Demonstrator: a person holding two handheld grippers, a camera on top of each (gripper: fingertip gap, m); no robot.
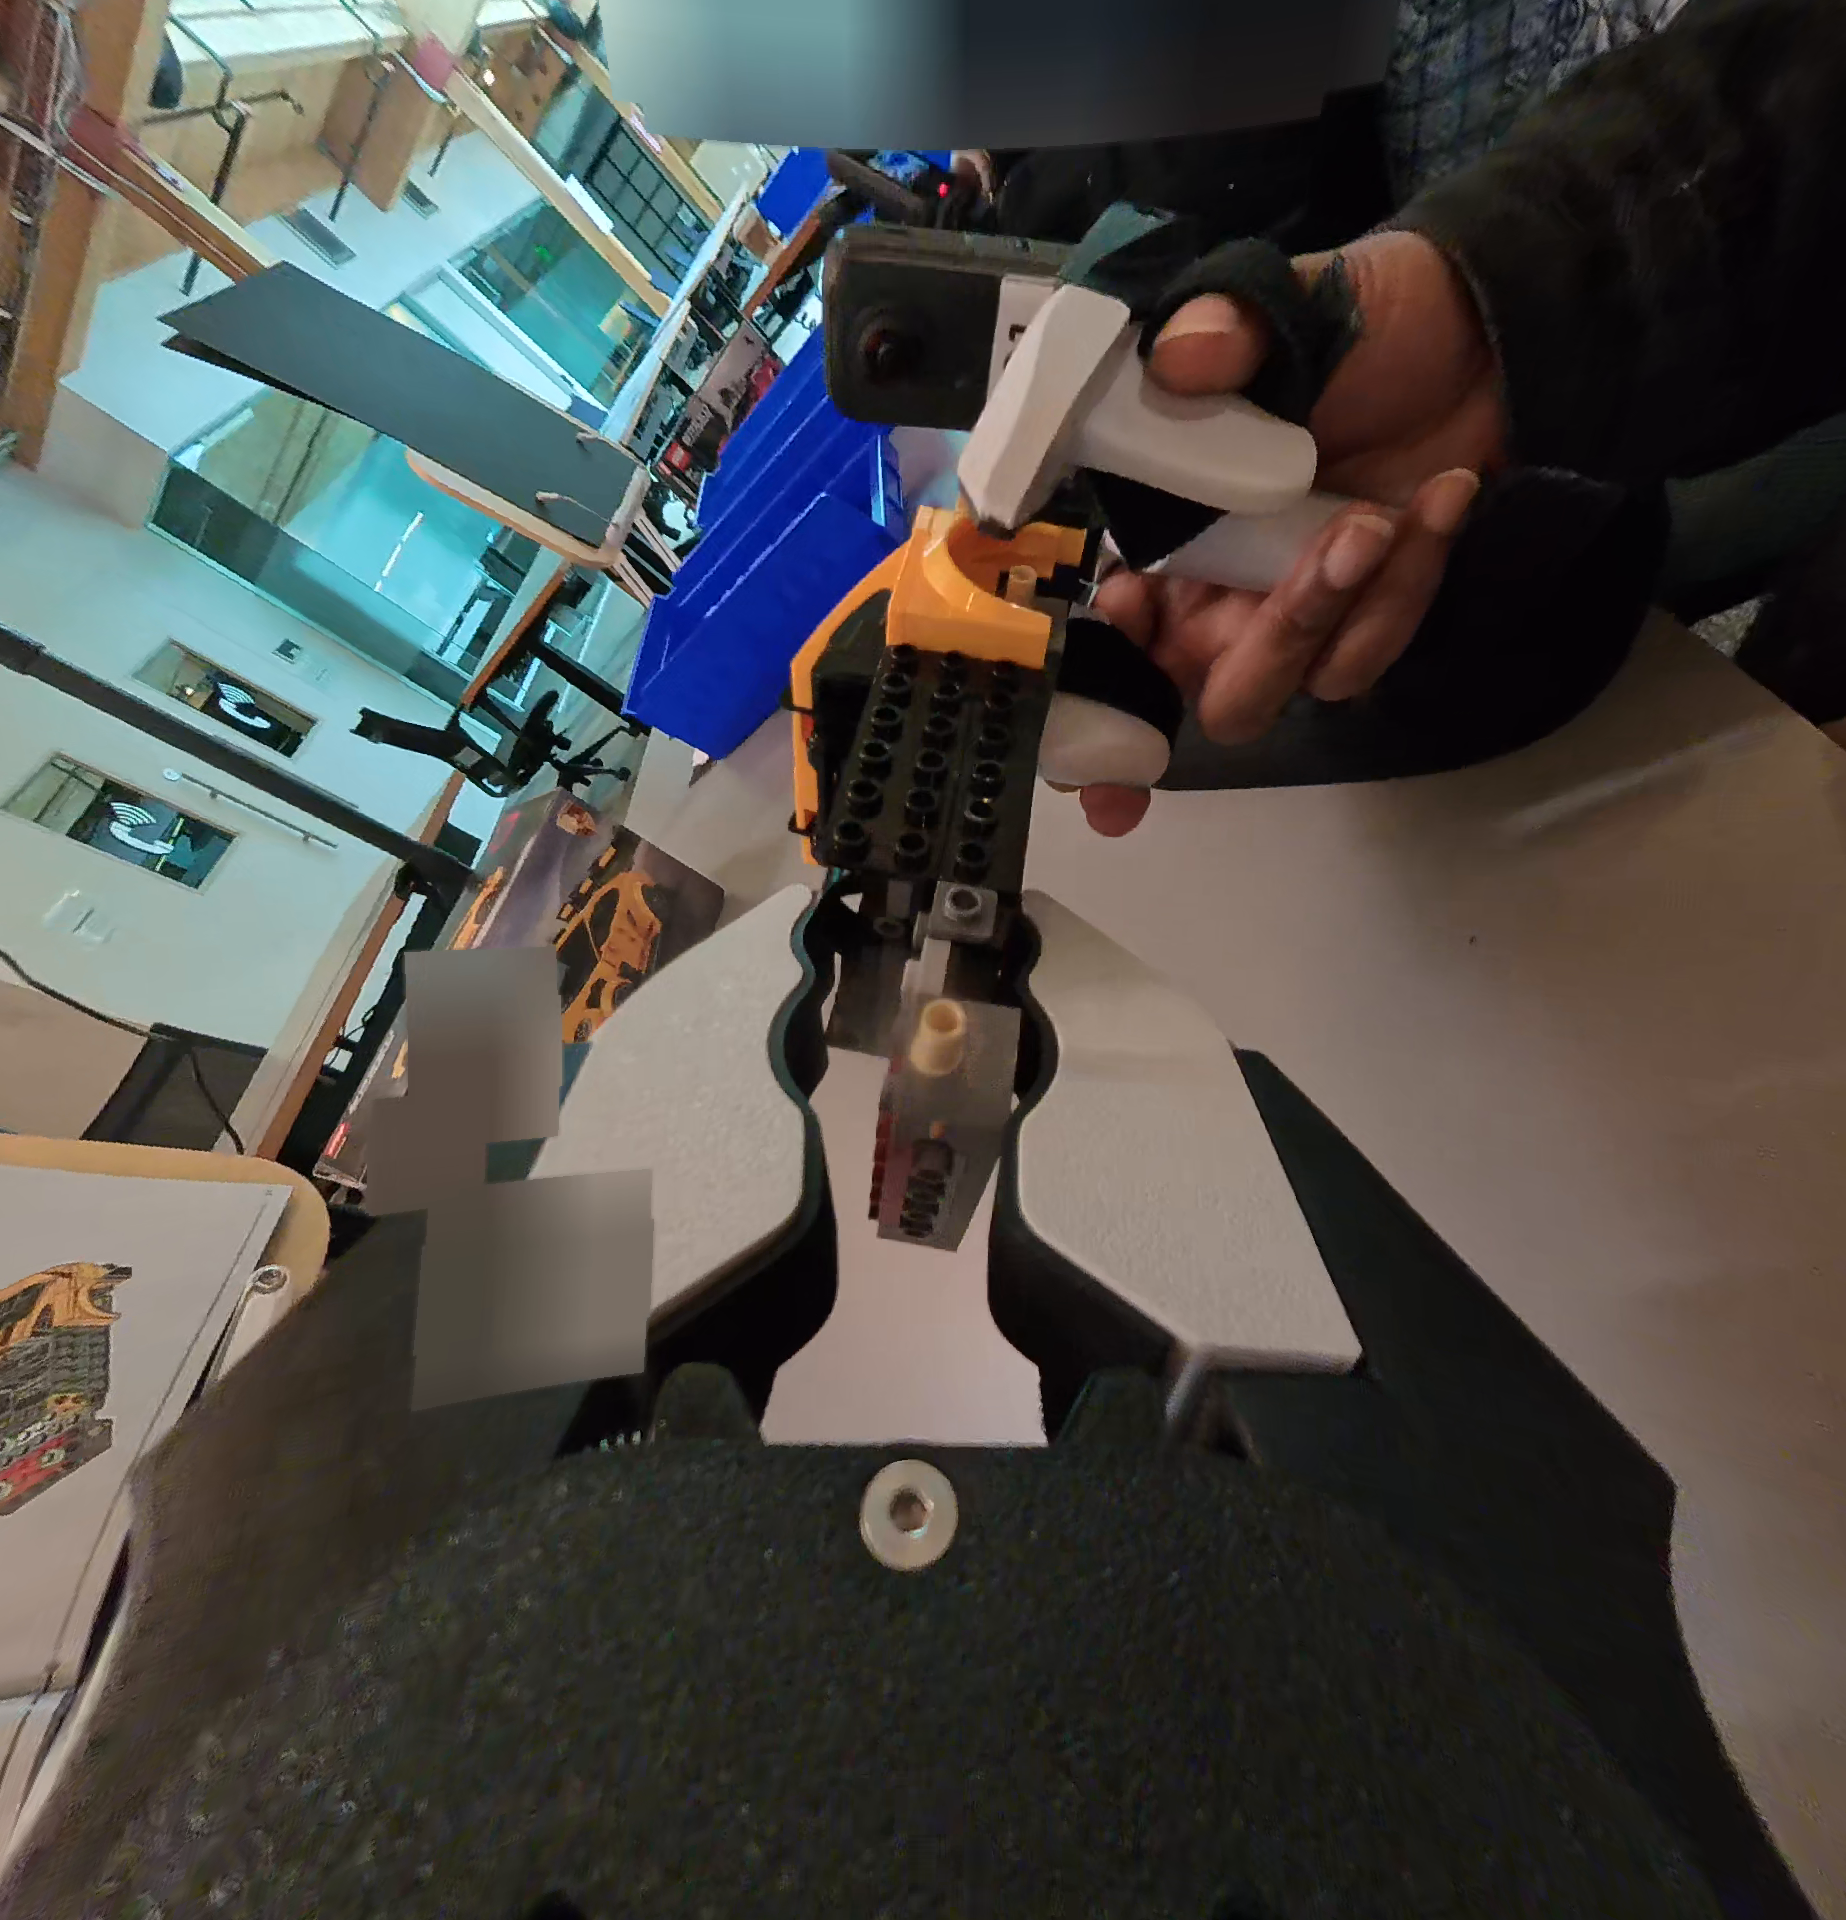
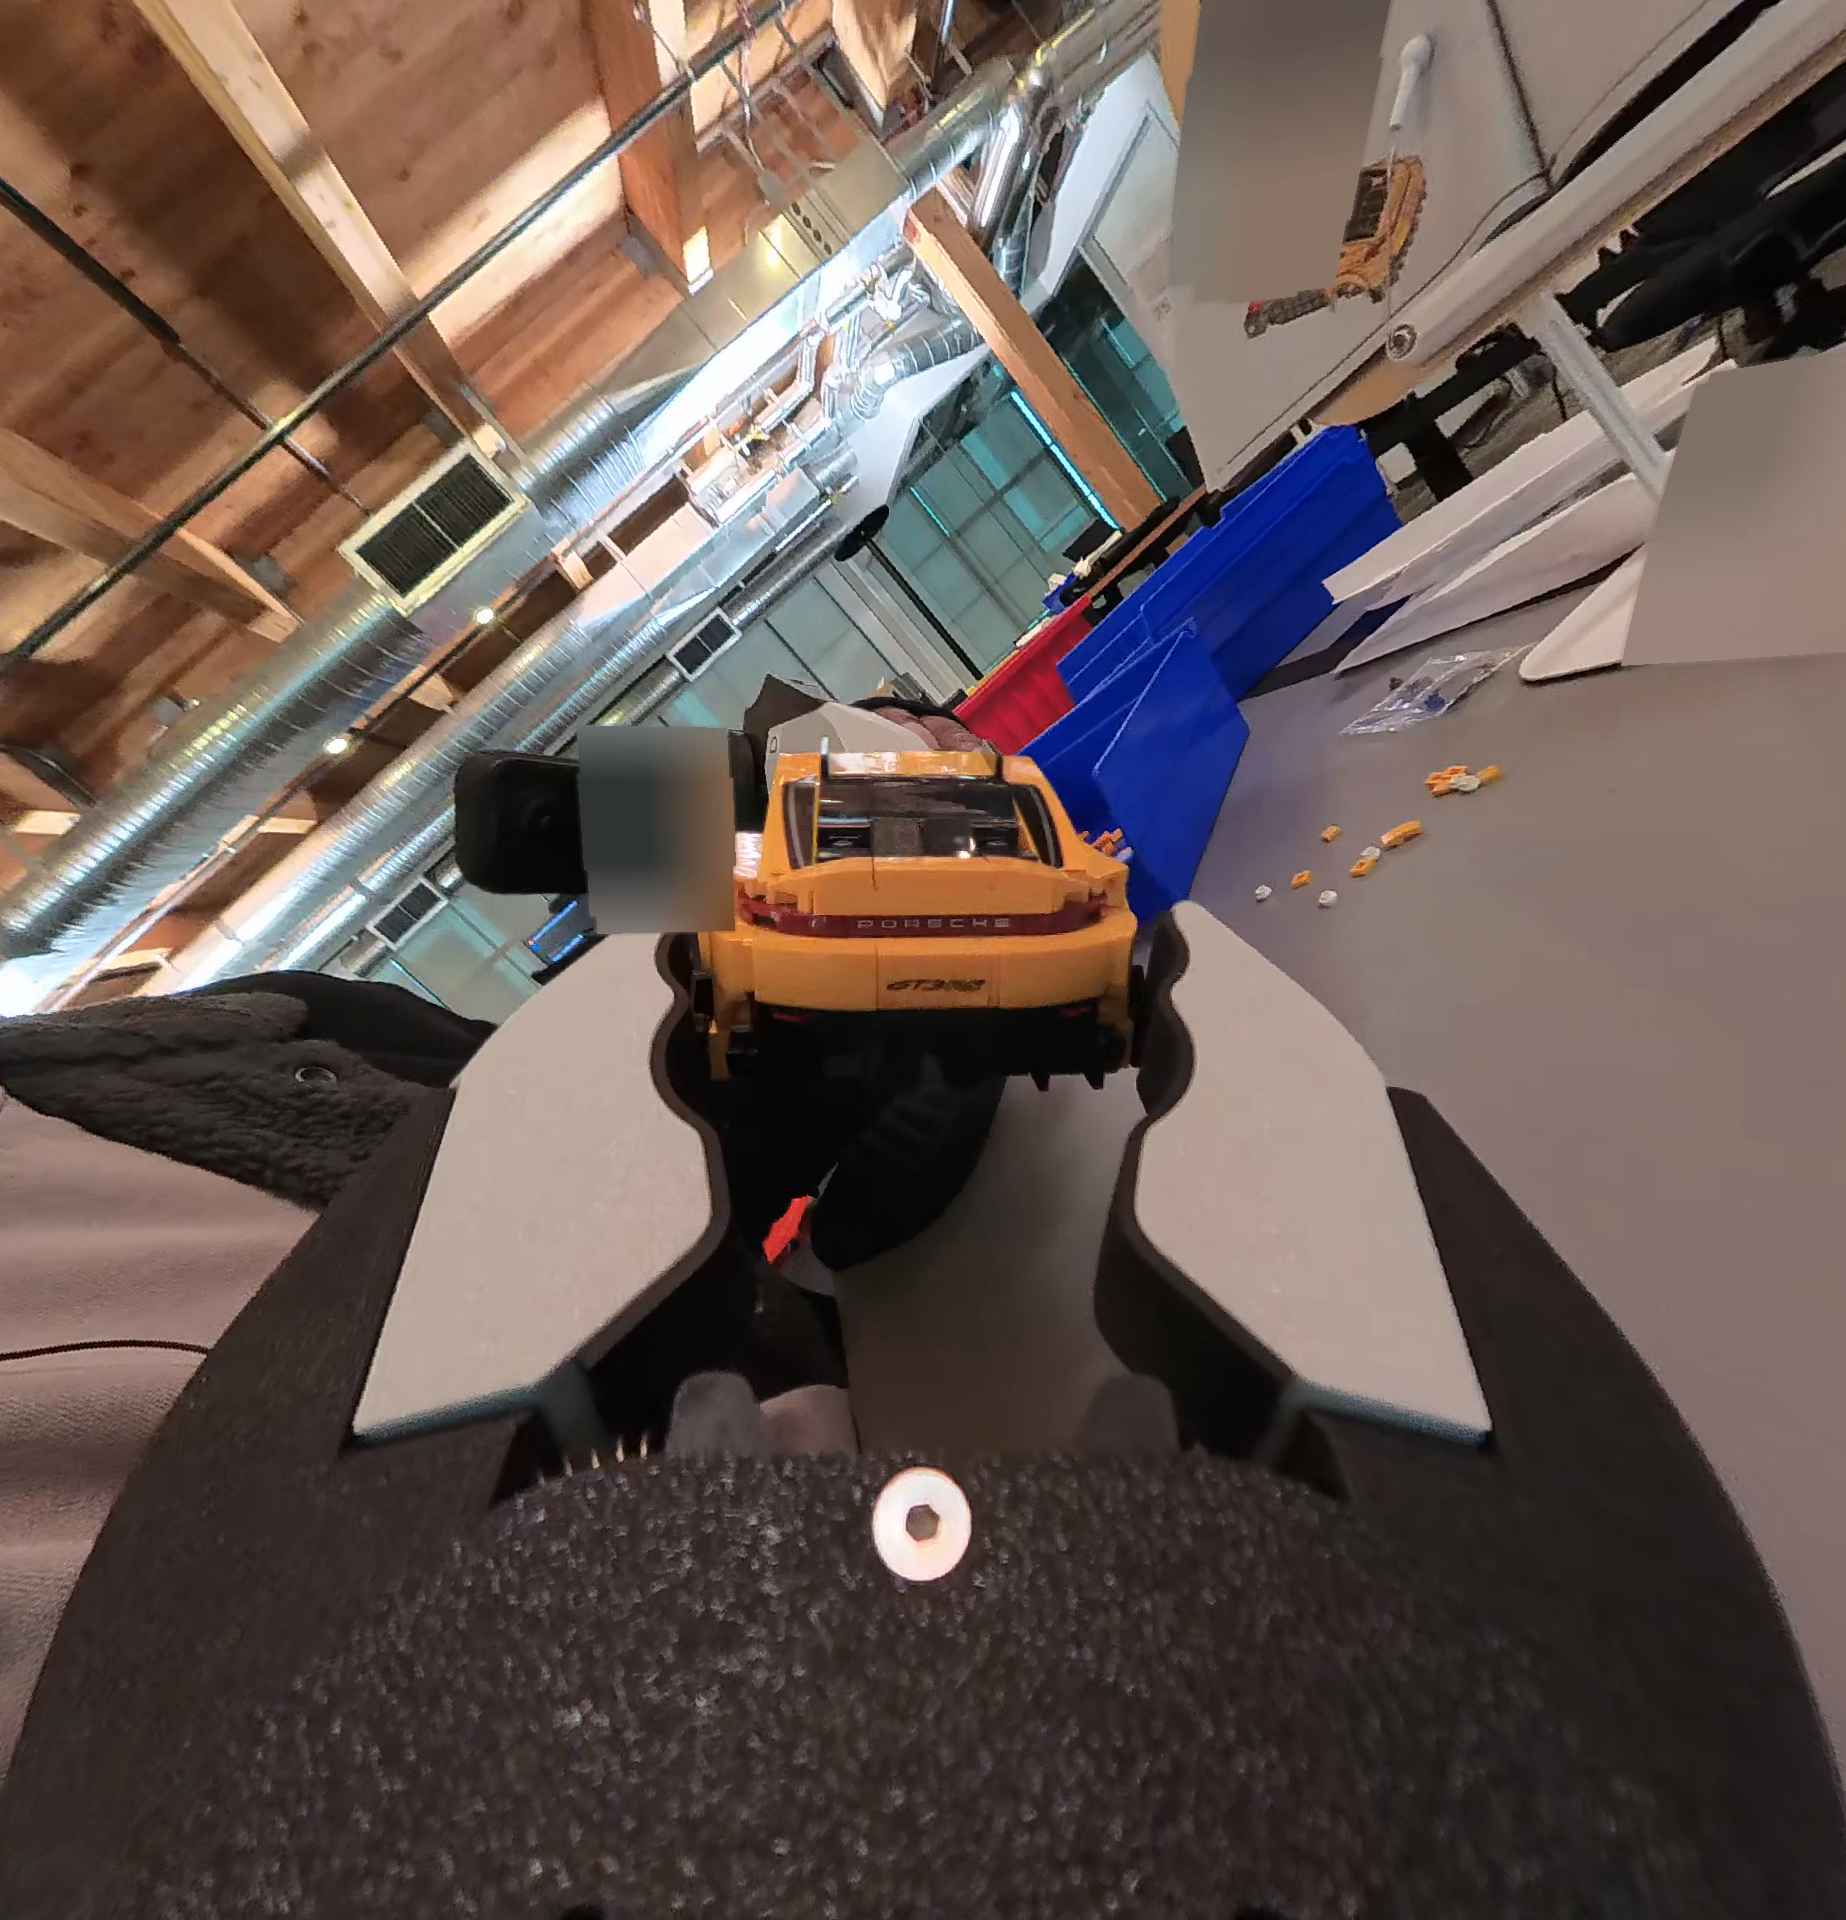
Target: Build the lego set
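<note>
My left claw (image 1: 914, 987) holds the yellow lego car (image 1: 924, 727) by one end of its chassis, underside turned to the lens, its black studded plates and a tan peg facing me, above the grey table (image 1: 1418, 1039). My right claw (image 1: 1044, 613), seen farther off in a gloved hand (image 1: 1345, 499), closes on the car's other end at the orange wheel arch.

The right wrist view shows what the left cannot: the car's rear (image 2: 924, 935), with window, tail strip and bumper, clamped between my right claw's (image 2: 919, 987) fingers. It also shows loose orange and white pieces (image 2: 1397, 831) scattered on the table (image 2: 1625, 1039) and a clear bag of parts (image 2: 1438, 675) beyond.

The car's front is hidden in both views. Blue bins (image 1: 773, 582) stand behind the car; their contents cannot be made out. A printed instruction sheet (image 1: 67, 1382) lies cut off at the left edge.
</note>
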